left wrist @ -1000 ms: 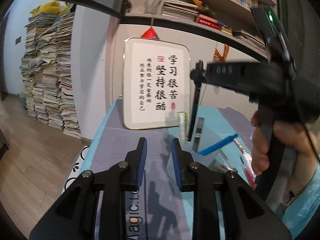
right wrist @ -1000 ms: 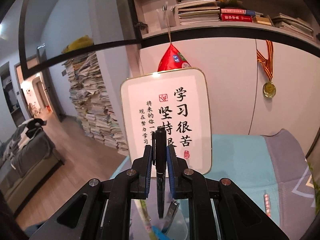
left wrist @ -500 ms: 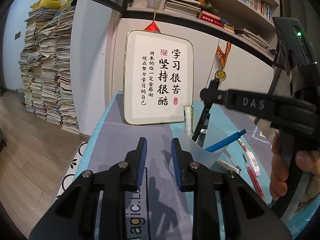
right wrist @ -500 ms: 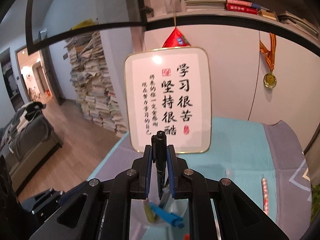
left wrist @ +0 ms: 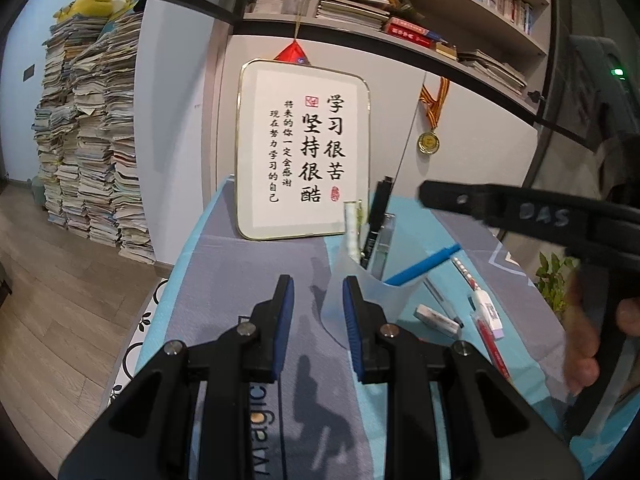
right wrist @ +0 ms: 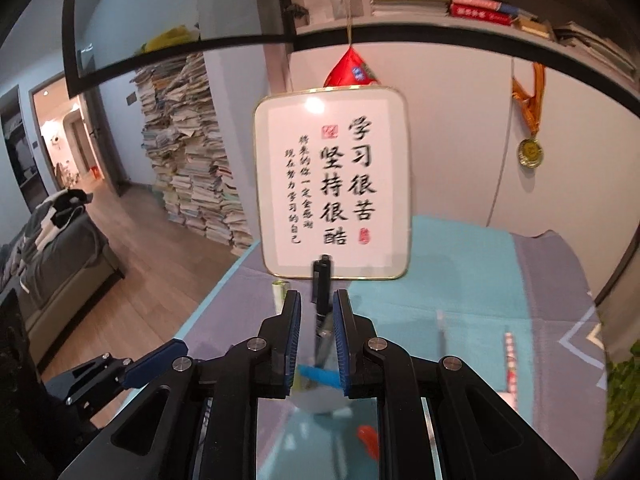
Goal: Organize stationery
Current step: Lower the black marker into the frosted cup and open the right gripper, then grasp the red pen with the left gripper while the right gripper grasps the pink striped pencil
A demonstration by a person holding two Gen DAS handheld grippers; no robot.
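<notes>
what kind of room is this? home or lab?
Most likely a home study. A bookshelf runs above the desk, tall stacks of papers stand on the wood floor, and a sofa and a lit doorway show in the right wrist view.

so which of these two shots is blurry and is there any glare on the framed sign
Right wrist view: motion-smeared, the sign's lettering soft, the cup below the right claw a haze, a bright glare spot near the sign's top. Left wrist view: sharper, lettering crisp, no glare, only the right claw and hand blurred; both bend straight edges.
</notes>
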